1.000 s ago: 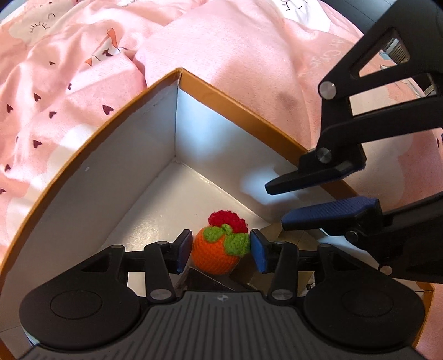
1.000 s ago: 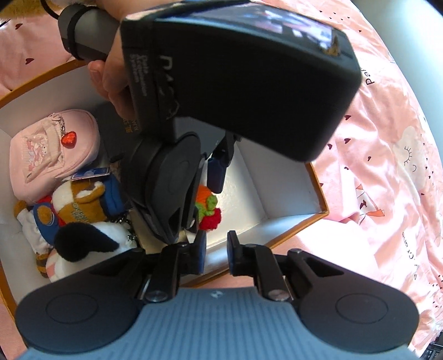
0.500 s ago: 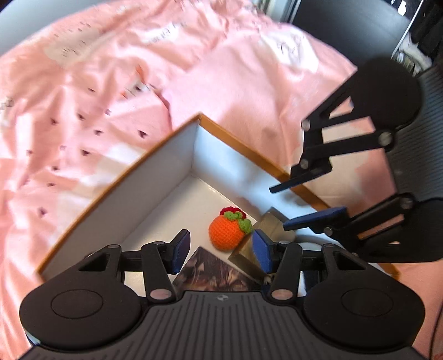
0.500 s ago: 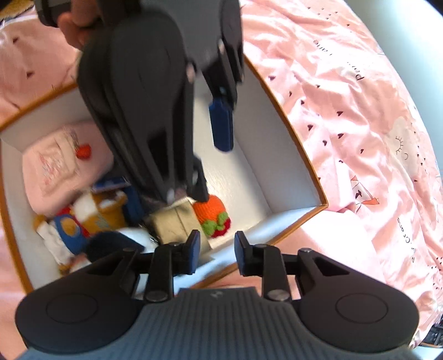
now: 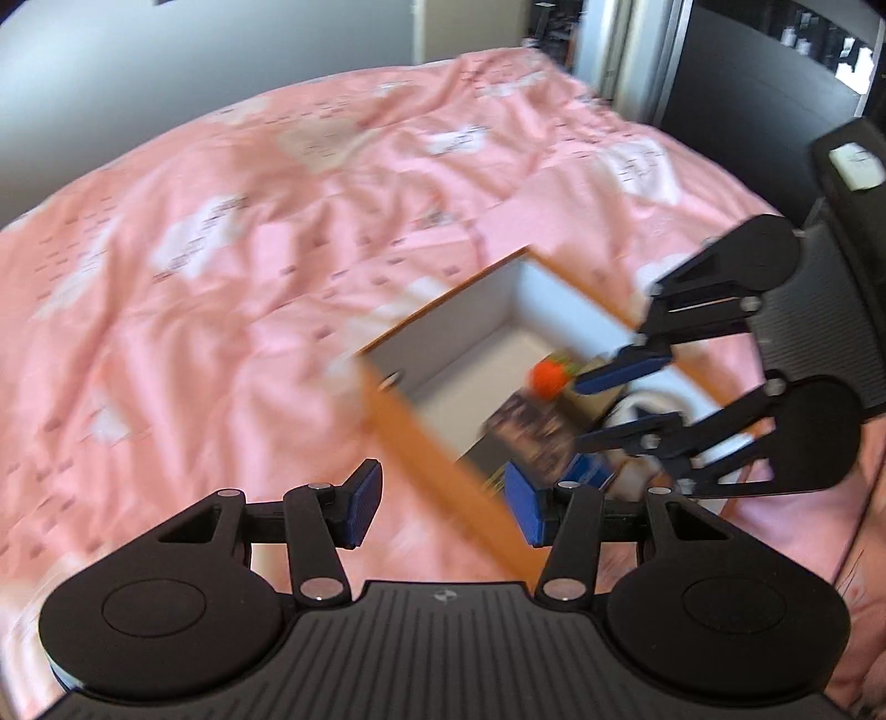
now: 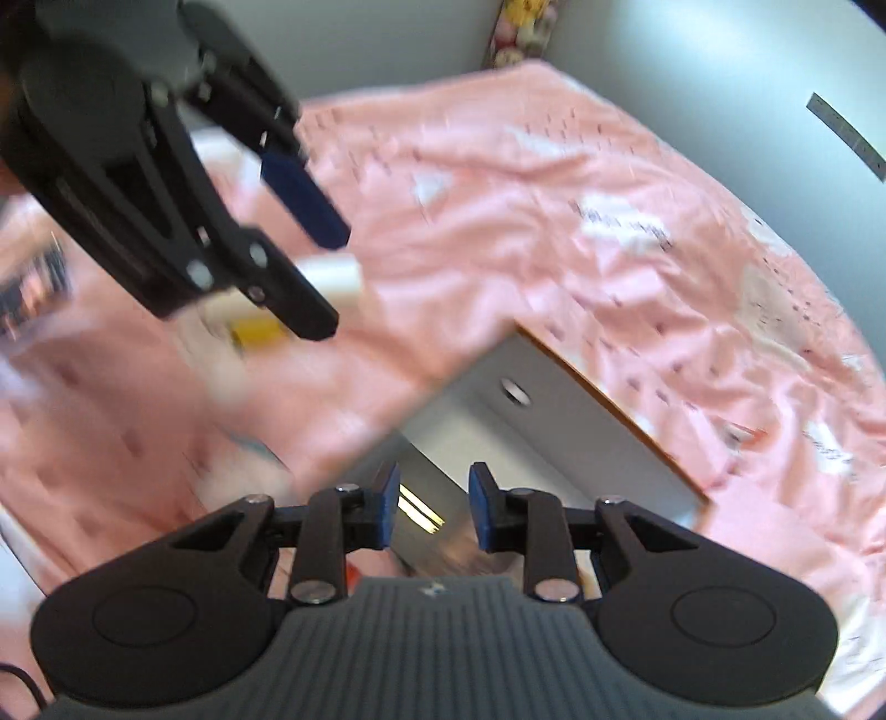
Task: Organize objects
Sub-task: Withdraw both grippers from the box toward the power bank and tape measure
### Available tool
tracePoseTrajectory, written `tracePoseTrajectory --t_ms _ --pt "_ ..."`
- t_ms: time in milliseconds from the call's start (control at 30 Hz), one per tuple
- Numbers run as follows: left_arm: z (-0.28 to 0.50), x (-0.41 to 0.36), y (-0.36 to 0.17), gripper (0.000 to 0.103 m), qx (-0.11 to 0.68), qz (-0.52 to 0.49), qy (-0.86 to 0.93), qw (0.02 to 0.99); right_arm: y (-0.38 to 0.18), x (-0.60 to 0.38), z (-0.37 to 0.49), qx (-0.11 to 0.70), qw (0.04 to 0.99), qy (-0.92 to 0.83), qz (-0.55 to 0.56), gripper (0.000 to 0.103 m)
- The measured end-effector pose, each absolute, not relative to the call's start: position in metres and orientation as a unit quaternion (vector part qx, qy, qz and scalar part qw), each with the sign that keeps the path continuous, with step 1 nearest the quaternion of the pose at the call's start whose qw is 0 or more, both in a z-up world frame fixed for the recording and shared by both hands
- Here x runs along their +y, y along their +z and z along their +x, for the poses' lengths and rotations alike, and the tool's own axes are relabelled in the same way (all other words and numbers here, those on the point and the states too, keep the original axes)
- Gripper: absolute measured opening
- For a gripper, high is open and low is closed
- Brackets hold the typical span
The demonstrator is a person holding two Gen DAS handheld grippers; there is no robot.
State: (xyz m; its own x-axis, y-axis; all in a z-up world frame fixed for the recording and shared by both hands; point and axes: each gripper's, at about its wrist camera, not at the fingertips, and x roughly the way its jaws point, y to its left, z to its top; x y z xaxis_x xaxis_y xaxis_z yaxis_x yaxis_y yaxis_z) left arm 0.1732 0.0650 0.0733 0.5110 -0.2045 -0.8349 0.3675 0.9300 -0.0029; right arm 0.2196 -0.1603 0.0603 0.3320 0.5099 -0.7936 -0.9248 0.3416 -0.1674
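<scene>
A bedroom in a home is shown. Ahead of both tools a bed is spread with a rumpled pink printed duvet (image 5: 232, 232), backed by a plain grey wall (image 5: 194, 66). Beyond the bed, stuffed toys (image 6: 520, 22) are glimpsed in a corner.
</scene>
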Motion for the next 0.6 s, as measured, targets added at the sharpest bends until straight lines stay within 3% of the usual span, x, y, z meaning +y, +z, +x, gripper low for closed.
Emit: tracePoseTrajectory --t_ms 167,400,600 --pt "0.145 0.108 0.07 0.059 0.476 0.078 -0.108 0.869 0.066 -0.104 0.177 0.318 0.77 0.495 -0.248 0.033" --pt "0.091 0.135 0.057 0.056 0.425 0.099 -0.093 0.895 0.035 -0.069 0.154 0.35 0.795 0.48 -0.117 0.036" --pt "0.084 0.142 0.023 0.056 0.436 0.107 -0.107 0.887 -0.006 -0.046 0.146 0.387 0.815 0.429 -0.047 0.036"
